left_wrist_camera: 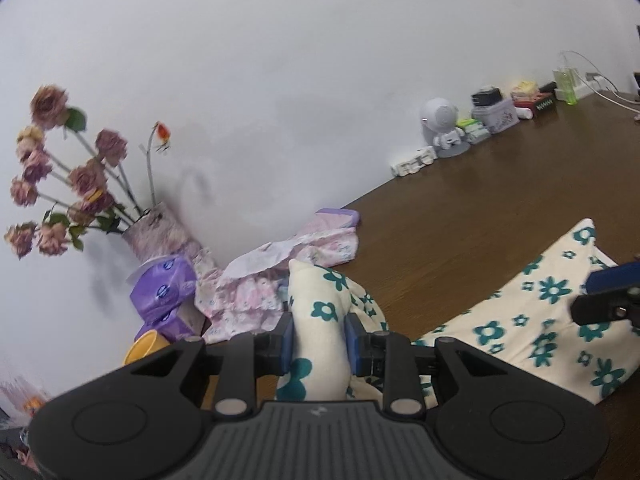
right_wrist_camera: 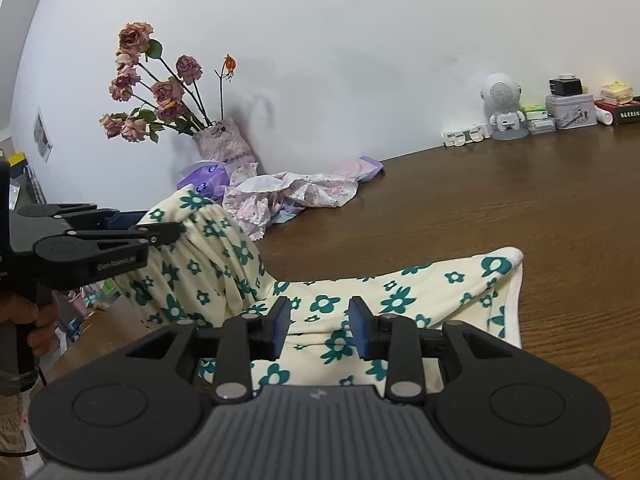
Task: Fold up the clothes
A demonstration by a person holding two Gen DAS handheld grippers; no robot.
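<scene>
My left gripper point(left_wrist_camera: 318, 338) clamps the garment's point(right_wrist_camera: 340, 320) bunched end, lifted at the frame's left. My right gripper point(right_wrist_camera: 318, 330) hangs open over the cloth, centre frame. Next: carry that end across.

Yellow cup point(left_wrist_camera: 141, 350) partly hidden

Floral garment point(right_wrist_camera: 360, 296) on wooden table point(right_wrist_camera: 500, 200)

Two garments point(right_wrist_camera: 320, 308) point(right_wrist_camera: 296, 192), one vase point(right_wrist_camera: 224, 142).
</scene>
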